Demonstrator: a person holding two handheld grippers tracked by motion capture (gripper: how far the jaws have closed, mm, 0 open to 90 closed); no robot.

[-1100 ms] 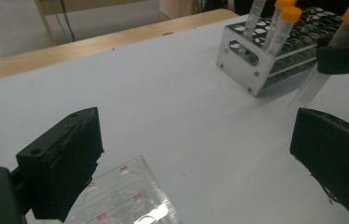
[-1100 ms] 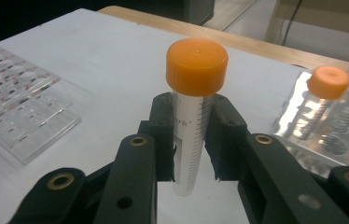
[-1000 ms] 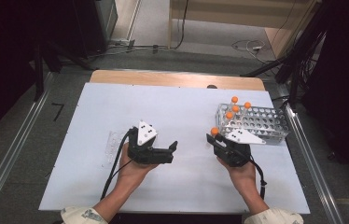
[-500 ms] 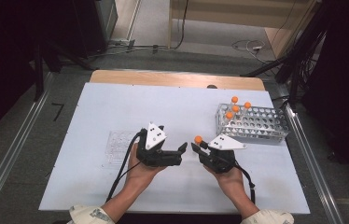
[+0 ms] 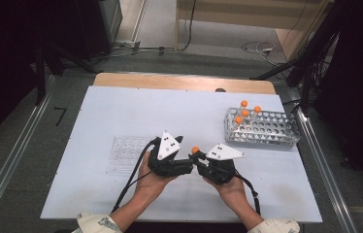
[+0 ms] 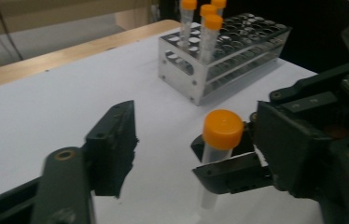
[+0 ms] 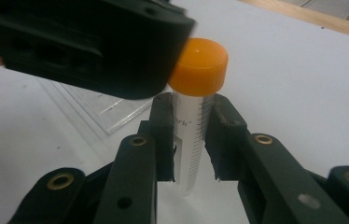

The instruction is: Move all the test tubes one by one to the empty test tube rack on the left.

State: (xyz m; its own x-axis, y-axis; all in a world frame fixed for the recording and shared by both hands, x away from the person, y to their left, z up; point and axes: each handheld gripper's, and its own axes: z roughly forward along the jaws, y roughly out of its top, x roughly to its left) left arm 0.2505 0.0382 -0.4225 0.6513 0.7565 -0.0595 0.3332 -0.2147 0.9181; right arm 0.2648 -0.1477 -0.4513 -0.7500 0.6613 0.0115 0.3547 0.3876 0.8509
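My right claw (image 7: 189, 140) is clenched on the tube (image 7: 192, 140), jaws pinching its clear body just below the orange cap (image 7: 199, 66), holding it upright above the table (image 5: 121, 111). A second ago this claw was over by the rack (image 5: 267, 128); it has since carried the tube to the middle, so the tube is out of the rack and up for a handover or uncapping. My left claw (image 6: 172, 140) has just been closing from wide open to about half; its jaws flank the cap, one nearly at it, but I see no firm pinch, so it reads as released. I judge the cap grip is the step in hand. Both hands sit low, claws nose to nose. Beyond the left claw lies a clear tray (image 5: 126, 153); farther off, the rack holds four capped tubes (image 5: 245, 112).
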